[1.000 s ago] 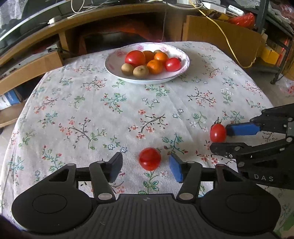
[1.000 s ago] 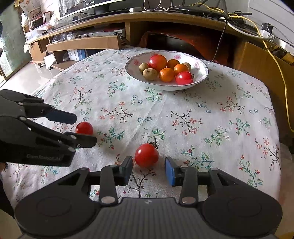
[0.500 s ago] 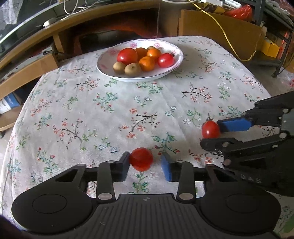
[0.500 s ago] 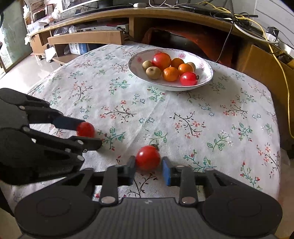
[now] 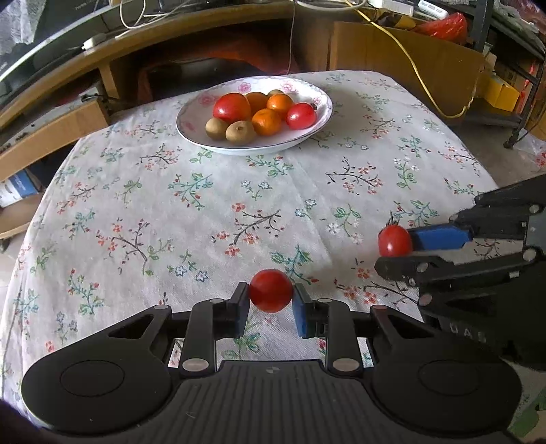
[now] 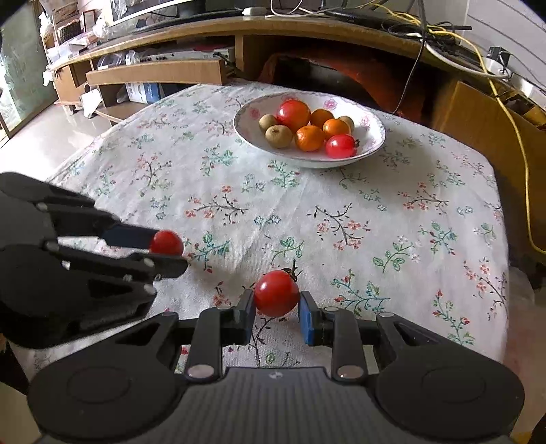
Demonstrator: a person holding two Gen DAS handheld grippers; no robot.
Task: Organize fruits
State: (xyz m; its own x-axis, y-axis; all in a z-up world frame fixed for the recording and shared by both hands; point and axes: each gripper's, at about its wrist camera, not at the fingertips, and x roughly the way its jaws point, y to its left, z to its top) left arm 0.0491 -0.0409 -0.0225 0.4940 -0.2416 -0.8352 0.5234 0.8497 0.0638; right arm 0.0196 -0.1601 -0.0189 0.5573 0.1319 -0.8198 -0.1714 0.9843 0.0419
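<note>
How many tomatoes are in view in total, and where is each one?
4. Two lie in the bowl: a big one at the back, a small one at the front. One is in the left gripper, one in the right gripper. More may hide under the other fruit.

- Table under a white floral tablecloth [image 6: 239, 191], daylight falling across it.
- Curved wooden desk [image 6: 307, 25] behind the table, cables trailing over its top.
- Yellow cable [image 6: 512, 112] running down the right side.
- Brown cardboard box [image 5: 402, 54] behind the table, at right.
- Pale tiled floor [image 6: 41, 126] at left, reflecting light.
- Low wooden shelf [image 6: 153, 73] with clutter on it.
</note>
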